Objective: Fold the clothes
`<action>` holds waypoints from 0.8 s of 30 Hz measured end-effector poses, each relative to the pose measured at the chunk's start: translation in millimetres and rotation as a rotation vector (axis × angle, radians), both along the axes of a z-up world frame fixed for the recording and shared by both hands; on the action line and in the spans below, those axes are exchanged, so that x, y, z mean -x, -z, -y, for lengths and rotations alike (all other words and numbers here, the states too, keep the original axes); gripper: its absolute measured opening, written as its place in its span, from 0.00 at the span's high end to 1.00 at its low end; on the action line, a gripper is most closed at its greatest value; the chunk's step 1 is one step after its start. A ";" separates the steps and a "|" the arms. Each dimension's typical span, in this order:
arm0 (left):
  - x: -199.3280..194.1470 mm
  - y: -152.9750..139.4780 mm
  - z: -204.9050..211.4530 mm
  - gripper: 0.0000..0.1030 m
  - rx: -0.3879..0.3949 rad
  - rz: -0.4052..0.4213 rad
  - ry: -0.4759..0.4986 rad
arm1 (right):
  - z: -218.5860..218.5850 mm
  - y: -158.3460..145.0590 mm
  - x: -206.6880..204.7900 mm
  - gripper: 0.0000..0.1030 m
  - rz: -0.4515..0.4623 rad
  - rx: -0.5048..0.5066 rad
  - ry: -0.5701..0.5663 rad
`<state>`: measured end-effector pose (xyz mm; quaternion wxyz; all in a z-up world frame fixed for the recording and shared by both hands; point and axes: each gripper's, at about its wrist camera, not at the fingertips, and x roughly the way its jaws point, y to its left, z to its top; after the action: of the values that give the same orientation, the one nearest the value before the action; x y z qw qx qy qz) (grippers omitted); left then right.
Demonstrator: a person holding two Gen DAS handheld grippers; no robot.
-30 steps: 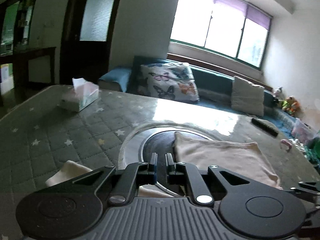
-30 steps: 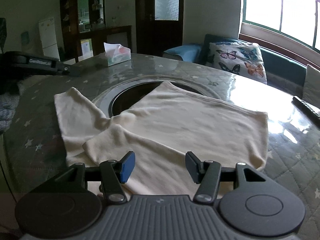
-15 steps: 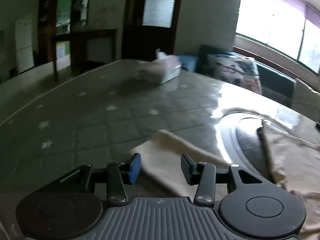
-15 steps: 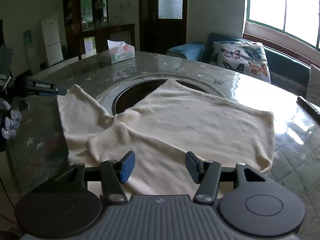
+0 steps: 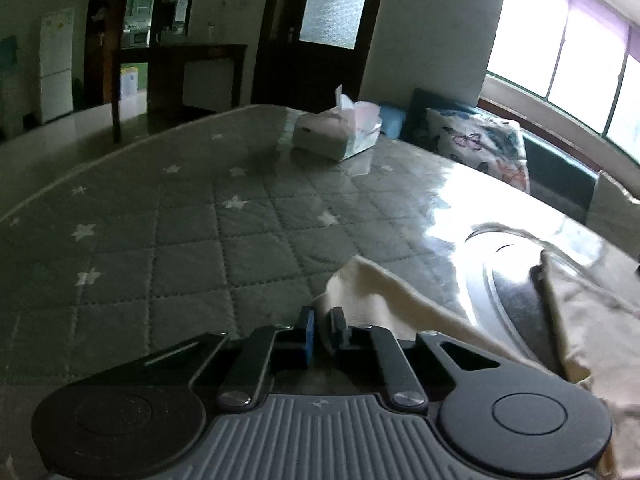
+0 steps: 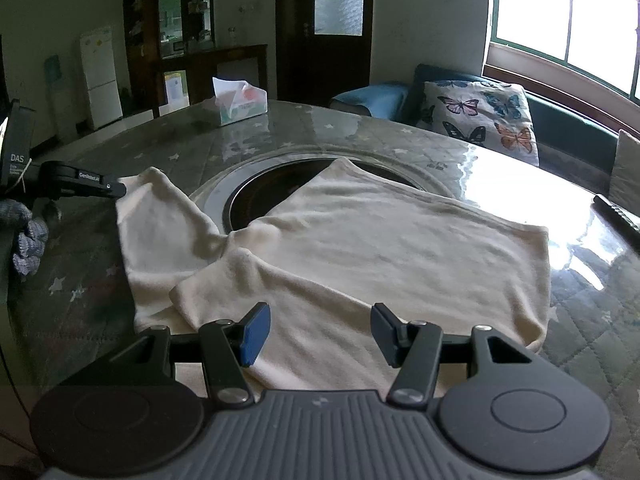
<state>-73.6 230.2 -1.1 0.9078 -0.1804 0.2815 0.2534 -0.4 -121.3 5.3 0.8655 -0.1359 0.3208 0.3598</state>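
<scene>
A cream long-sleeved garment lies spread on the quilted table, partly over a round dark inset. One sleeve stretches out to the left. In the left wrist view my left gripper is shut on the end of that sleeve; the same gripper shows in the right wrist view at the sleeve's tip. My right gripper is open and empty, just above the garment's near edge.
A tissue box stands at the far side of the table. A dark remote lies at the right edge. A bench with a butterfly cushion runs under the window.
My left gripper opened, swung left to the sleeve's end, and has now shut on it. The right gripper has stayed open and nearly still.
</scene>
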 end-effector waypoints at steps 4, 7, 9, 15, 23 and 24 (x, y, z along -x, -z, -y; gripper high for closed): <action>1.4 -23.0 17.8 0.95 0.007 0.071 0.070 | 6.1 -1.7 -0.2 0.45 0.003 -0.010 0.015; -1.6 -46.0 42.7 0.95 -0.002 0.130 0.162 | 14.2 -3.7 -0.2 0.45 0.009 -0.023 0.032; -4.5 -61.7 60.9 0.95 -0.011 0.168 0.227 | 20.0 -5.1 -0.3 0.45 0.012 -0.031 0.044; -17.2 -96.7 112.1 0.95 0.000 0.258 0.400 | 43.1 -9.8 0.6 0.45 0.026 -0.057 0.085; -37.2 -104.3 188.5 0.95 0.004 0.243 0.616 | 80.9 -12.1 0.5 0.45 0.035 -0.098 0.164; -39.7 -103.3 197.1 0.95 0.007 0.239 0.638 | 86.1 -11.5 0.7 0.45 0.034 -0.101 0.174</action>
<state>-33.9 33.1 102.2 0.9673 -0.1148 0.2161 -0.0675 -1.1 -207.4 16.8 0.9046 -0.0697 0.2984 0.2964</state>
